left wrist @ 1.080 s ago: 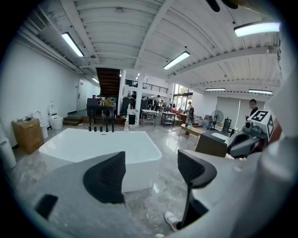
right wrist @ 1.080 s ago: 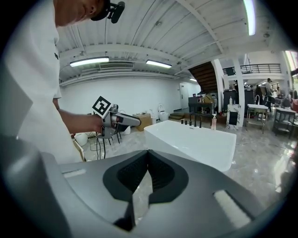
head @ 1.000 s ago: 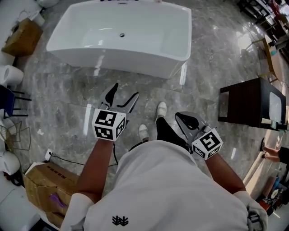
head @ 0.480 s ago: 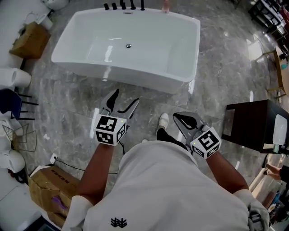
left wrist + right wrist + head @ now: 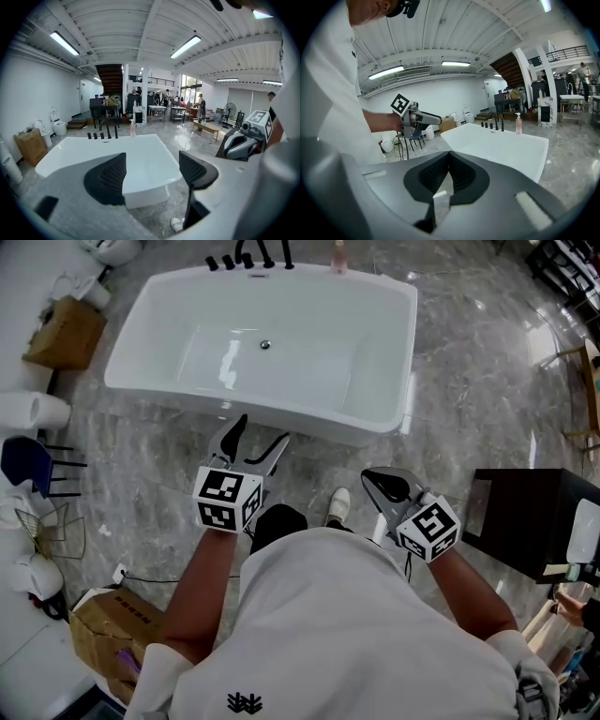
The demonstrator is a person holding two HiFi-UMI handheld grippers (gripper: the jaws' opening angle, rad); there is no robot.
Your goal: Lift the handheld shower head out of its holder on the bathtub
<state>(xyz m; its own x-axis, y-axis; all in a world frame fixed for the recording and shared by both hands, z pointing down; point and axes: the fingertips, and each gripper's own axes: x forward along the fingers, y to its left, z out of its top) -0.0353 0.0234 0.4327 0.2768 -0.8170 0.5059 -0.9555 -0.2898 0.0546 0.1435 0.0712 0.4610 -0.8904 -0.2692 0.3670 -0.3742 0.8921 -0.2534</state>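
Observation:
The white bathtub (image 5: 246, 415) lies ahead on the grey marble floor. Black tap fittings (image 5: 248, 259) stand in a row on its far rim; the shower head among them is too small to single out. They also show as the fittings (image 5: 103, 134) in the left gripper view and the fittings (image 5: 492, 123) in the right gripper view. My left gripper (image 5: 262, 429) hovers just short of the tub's near rim, open and empty (image 5: 152, 176). My right gripper (image 5: 370, 476) hangs lower right, shut on nothing (image 5: 449, 173). Both are far from the fittings.
A pink soap bottle (image 5: 337, 256) stands on the far rim beside the fittings. Left of the tub are a cardboard box (image 5: 64, 332), white toilets (image 5: 28, 411) and a blue chair (image 5: 23, 460). A dark cabinet (image 5: 534, 521) stands at right. Another box (image 5: 103, 634) sits behind left.
The tub has slid lower in the head view, and its far rim with the black fittings and bottle has come into view. Both grippers keep their pose.

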